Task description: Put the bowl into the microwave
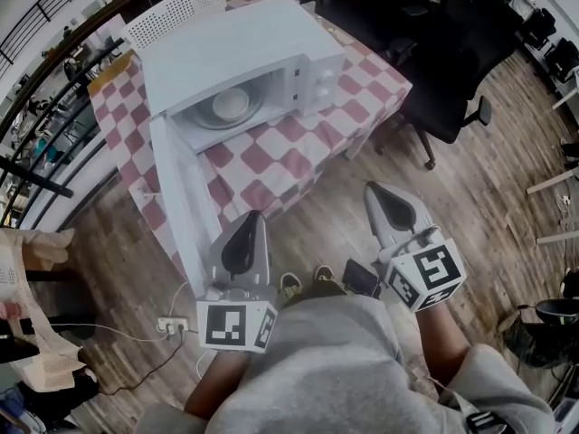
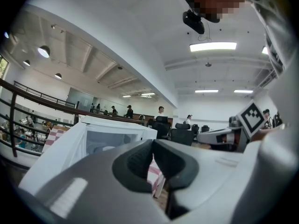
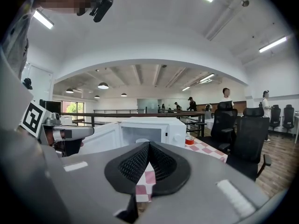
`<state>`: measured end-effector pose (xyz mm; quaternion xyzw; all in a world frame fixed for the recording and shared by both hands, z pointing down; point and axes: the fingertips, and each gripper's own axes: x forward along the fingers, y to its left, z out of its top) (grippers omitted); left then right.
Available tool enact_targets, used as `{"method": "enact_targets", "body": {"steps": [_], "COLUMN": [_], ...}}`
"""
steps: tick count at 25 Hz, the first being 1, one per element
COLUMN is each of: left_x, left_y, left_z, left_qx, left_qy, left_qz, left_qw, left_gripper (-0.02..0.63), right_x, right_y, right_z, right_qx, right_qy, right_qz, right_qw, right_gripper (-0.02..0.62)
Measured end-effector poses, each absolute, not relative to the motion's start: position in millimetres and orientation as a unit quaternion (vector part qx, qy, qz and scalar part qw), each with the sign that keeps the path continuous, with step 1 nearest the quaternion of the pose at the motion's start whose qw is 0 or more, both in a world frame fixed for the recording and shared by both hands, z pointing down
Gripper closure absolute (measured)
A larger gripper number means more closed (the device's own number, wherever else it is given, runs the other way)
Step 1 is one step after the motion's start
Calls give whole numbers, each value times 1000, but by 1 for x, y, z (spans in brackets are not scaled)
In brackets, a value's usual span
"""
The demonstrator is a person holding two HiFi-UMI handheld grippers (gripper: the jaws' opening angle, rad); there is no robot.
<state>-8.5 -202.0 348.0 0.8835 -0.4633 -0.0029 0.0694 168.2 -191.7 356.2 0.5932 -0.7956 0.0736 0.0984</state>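
A white microwave (image 1: 244, 61) stands on a red-and-white checkered table (image 1: 298, 156). Its door (image 1: 176, 197) hangs wide open toward me. A pale bowl (image 1: 231, 105) sits inside the cavity on the turntable. Both grippers are held low, in front of the table and well short of the microwave. My left gripper (image 1: 252, 217) is shut with nothing in it, and so is my right gripper (image 1: 374, 190). In the left gripper view the closed gripper (image 2: 153, 144) points at the microwave (image 2: 105, 136). In the right gripper view the shut gripper (image 3: 148, 146) faces the open microwave (image 3: 149, 130).
A white perforated basket (image 1: 176, 12) stands behind the microwave. Black office chairs (image 1: 452, 70) sit to the right of the table. A power strip (image 1: 172, 325) with cables lies on the wooden floor at my left. A railing (image 1: 36, 143) runs along the left side. A red can (image 3: 189, 140) is on the table.
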Motion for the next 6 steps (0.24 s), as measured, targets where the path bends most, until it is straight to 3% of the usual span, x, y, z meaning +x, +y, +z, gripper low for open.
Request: {"method": "enact_targets", "body": {"steps": [6], "left_x": [-12], "left_y": [-201], "left_z": [350], "left_qx": [885], "left_qy": [-460], "left_qz": [-1], "left_qw": [76], "left_gripper": [595], "right_x": [162], "right_y": [-191], "right_z": [359], "right_qx": [590], "right_qy": [-797], "right_qz": [68], "right_qw": [106], "right_gripper": [600]}}
